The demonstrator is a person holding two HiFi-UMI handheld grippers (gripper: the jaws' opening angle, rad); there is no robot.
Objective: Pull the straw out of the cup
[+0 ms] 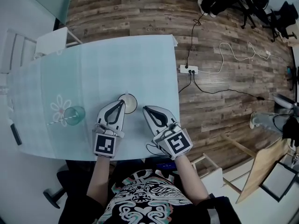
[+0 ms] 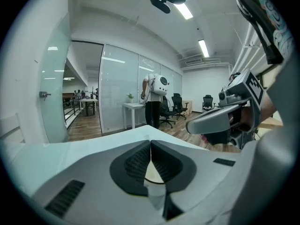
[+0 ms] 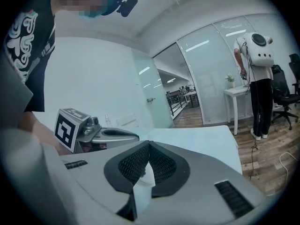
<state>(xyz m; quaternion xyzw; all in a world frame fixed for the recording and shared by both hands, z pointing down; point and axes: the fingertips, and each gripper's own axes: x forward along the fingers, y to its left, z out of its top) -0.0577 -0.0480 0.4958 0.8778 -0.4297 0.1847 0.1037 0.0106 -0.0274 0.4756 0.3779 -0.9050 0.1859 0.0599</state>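
Observation:
A green see-through cup stands on the pale table, left of both grippers. A striped straw sticks out of it and leans to the left. My left gripper is shut with nothing between its pads, a hand's width right of the cup, its tips over a small round disc. My right gripper is beside it, also shut and empty. In the left gripper view the jaws meet at the tips and the disc shows behind them. The right gripper view shows its jaws closed over bare table.
A flower print lies on the table by the cup, and a dark flat object sits at its left edge. A power strip and cables lie on the wood floor to the right. A person with a white backpack stands far off.

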